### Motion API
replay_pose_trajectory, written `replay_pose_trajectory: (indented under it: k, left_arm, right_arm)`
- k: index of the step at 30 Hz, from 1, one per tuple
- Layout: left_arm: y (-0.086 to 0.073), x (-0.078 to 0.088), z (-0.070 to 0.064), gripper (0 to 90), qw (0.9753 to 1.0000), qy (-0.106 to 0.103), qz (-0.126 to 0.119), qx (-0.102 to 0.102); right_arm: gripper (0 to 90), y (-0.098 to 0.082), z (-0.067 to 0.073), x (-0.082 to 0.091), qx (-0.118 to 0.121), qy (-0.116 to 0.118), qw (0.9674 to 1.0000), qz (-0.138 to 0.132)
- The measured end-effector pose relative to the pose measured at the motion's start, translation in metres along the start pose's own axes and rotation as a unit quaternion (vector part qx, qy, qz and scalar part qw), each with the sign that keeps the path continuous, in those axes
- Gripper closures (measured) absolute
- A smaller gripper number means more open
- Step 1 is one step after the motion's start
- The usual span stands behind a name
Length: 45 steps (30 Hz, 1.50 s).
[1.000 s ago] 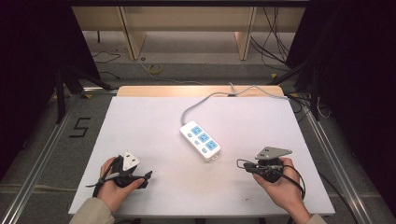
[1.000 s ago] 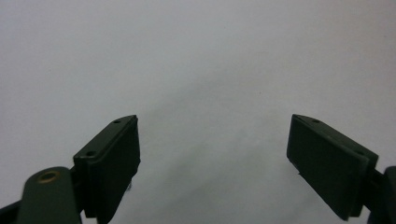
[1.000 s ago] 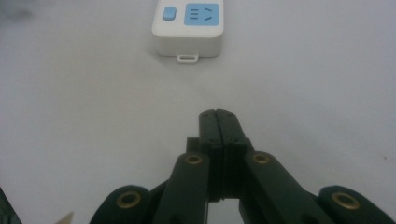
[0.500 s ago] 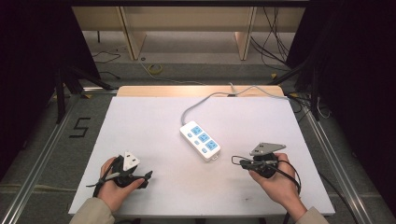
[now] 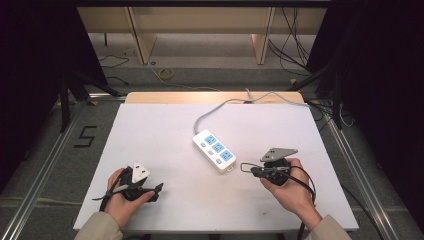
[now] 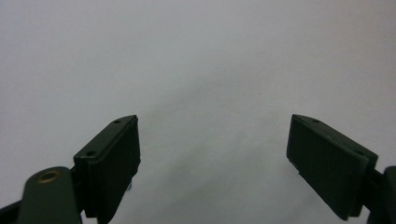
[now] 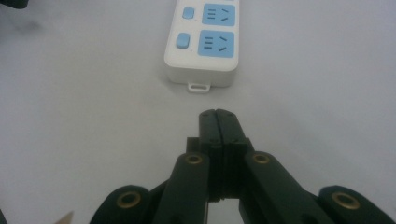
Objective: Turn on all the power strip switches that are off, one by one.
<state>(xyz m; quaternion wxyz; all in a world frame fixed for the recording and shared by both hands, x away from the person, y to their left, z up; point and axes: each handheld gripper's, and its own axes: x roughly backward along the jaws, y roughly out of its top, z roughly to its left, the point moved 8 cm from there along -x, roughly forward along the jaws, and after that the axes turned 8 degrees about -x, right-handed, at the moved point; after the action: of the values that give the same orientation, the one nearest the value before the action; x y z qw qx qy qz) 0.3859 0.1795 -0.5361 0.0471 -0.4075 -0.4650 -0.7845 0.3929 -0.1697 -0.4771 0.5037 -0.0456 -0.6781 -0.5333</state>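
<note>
- White worktop (image 5: pixel 150 135), with a bare wooden strip along its far edge.
- Yellow cable coil (image 5: pixel 166 74) on the floor beyond the worktop.
- A "5" marking (image 5: pixel 86 136) on the floor left of the worktop.

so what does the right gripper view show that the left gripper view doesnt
The right gripper view alone shows the white power strip with its blue sockets and buttons, its near end just ahead of the right tongs, whose jaws are pressed together with nothing between them. The left gripper view alone shows the left tongs with jaws spread wide and nothing between them. Both share the plain white table.
</note>
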Motion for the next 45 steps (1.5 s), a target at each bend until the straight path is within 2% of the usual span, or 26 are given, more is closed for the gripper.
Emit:
replay_pose_trajectory:
  k: [8,36,45]
  left_arm:
    - [0.000,0.000,0.000,17.6,1.0000,0.000,0.000,-0.001]
    - [0.001,0.000,-0.001,18.1,1.0000,0.000,-0.004,0.000]
    - [0.002,0.000,-0.001,18.2,1.0000,-0.001,-0.003,0.000]
  right_arm:
    - [90.0,0.010,0.006,-0.006,0.007,0.003,1.0000,0.002]
    - [90.0,0.041,0.012,-0.023,0.022,0.003,0.9997,0.007]
    - [90.0,0.046,0.012,-0.030,0.023,0.003,0.9996,0.013]
